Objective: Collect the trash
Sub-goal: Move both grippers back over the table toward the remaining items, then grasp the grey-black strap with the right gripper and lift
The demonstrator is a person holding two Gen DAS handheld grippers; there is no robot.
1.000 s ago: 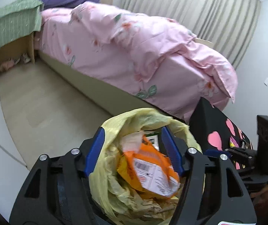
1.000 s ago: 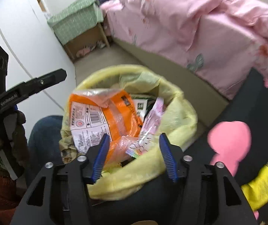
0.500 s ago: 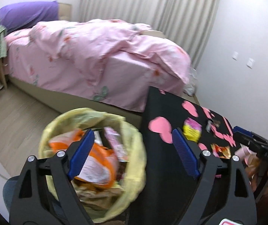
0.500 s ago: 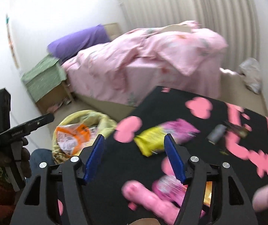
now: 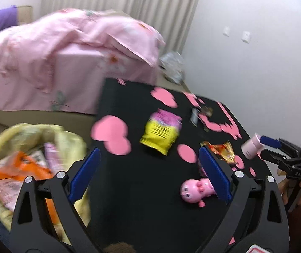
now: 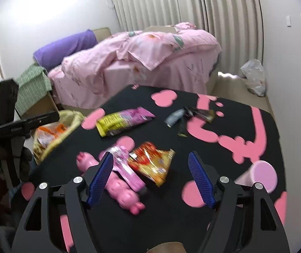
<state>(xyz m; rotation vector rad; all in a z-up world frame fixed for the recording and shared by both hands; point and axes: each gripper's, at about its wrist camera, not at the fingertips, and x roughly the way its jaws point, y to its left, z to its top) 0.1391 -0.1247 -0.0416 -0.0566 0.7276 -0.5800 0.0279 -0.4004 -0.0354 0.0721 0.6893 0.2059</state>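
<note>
While both claws hang wide and empty, jaws just opening, trash litters the black table point(image 6: 192, 221).
Red-gold wrapper point(image 6: 152, 163) lies at twelve o'clock between the right gripper point(image 6: 150, 179) fingers; yellow packet point(image 5: 161, 131) sits at twelve from the left gripper point(image 5: 149, 175); bin bag point(image 5: 34, 132) at nine.

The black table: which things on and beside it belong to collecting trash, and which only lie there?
Trash job: yellow-purple wrapper, orange-red wrapper, grey tube, dark wrapper, yellow trash bag.

Just lying about: pink pig toy, pink cup.

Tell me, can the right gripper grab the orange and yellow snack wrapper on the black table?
Probably yes. The right gripper has just been opening, with nothing between its jaws, and the snack wrapper lies flat just ahead. Only a pink packet and pink pig toy crowd its left side.
</note>
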